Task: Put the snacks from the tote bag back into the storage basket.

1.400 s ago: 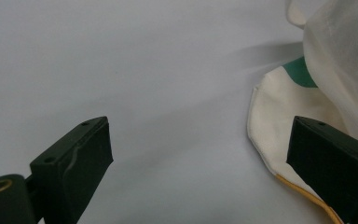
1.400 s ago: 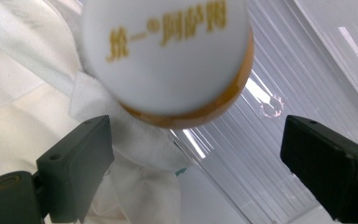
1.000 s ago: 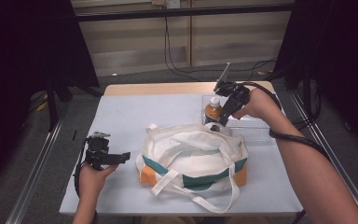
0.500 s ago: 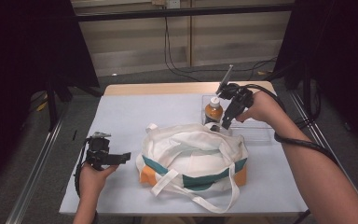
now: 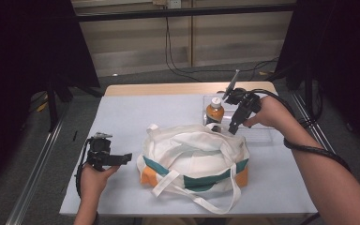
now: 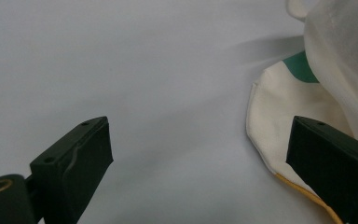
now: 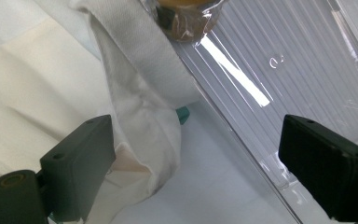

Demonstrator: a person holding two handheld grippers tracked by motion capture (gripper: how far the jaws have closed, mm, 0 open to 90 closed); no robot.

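Note:
A cream cloth bag (image 5: 194, 157) with teal and orange panels and loose straps lies in the middle of the white table. Behind its right end an orange drink bottle (image 5: 214, 111) stands in a clear plastic tray (image 5: 262, 133). My right gripper (image 5: 233, 127) hangs open just above the bag's back right edge, beside the bottle; in the right gripper view the bag's cloth (image 7: 140, 112) lies between the jaws and the tray's ribbed wall (image 7: 279, 93). My left gripper (image 5: 127, 158) rests open on the table left of the bag, whose end (image 6: 284, 116) shows near its right jaw.
The white sheet (image 5: 136, 112) covers the table, with bare wood (image 5: 168, 89) along the far edge. Dark cables (image 5: 178, 61) run on the floor behind. Metal rails (image 5: 33, 178) flank the table on both sides.
The right gripper has moved down and toward the bag's back right edge, away from the bottle's top. The left gripper has stayed put.

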